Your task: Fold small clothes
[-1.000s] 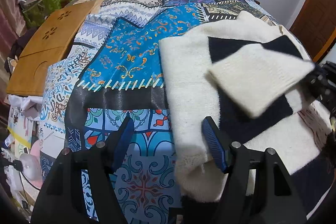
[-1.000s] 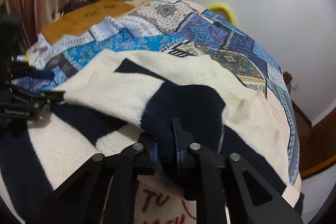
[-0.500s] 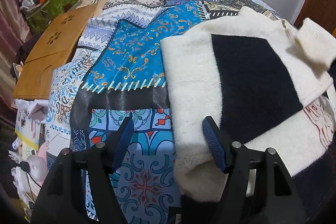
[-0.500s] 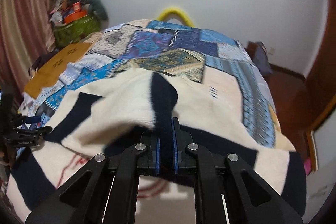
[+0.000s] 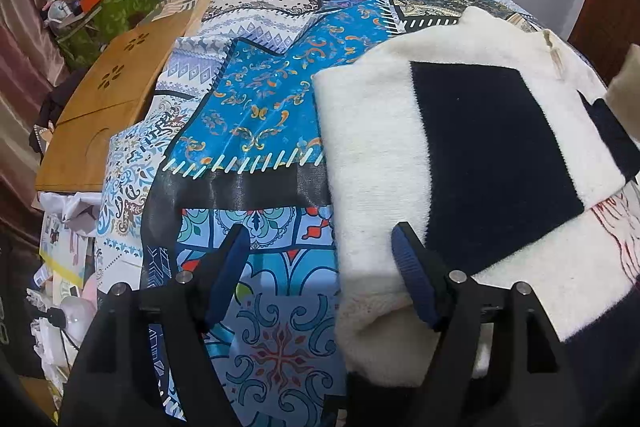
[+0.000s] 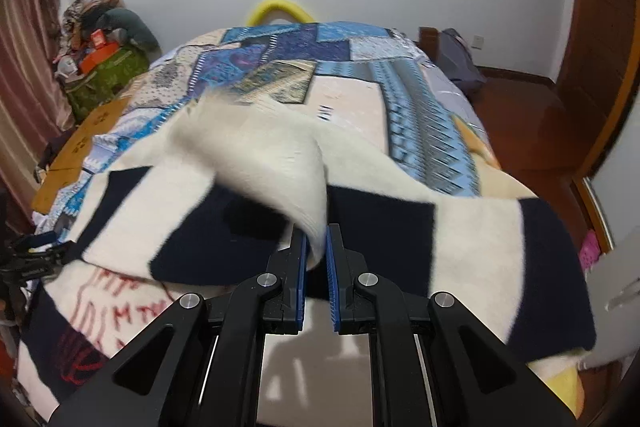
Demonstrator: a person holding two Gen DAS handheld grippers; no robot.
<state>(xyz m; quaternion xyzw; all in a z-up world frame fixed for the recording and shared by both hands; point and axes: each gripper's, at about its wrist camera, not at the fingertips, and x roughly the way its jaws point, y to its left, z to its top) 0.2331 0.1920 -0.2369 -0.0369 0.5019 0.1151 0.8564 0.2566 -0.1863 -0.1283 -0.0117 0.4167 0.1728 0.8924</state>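
Flanking sweater (image 5: 472, 155) and bedspread (image 5: 256, 115): wooden board (image 5: 112, 95).

Bare quilt (image 5: 256, 115) left of sweater (image 5: 472, 147)

Both wrist cameras look close and low across the patchwork bedspread (image 5: 256, 115), sharing the cream-and-navy sweater (image 6: 256, 163).

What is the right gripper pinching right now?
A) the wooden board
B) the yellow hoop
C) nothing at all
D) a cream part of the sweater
D: in the right wrist view the right gripper has its jaws shut on a cream fold of the sweater, lifted above the dark stripes.
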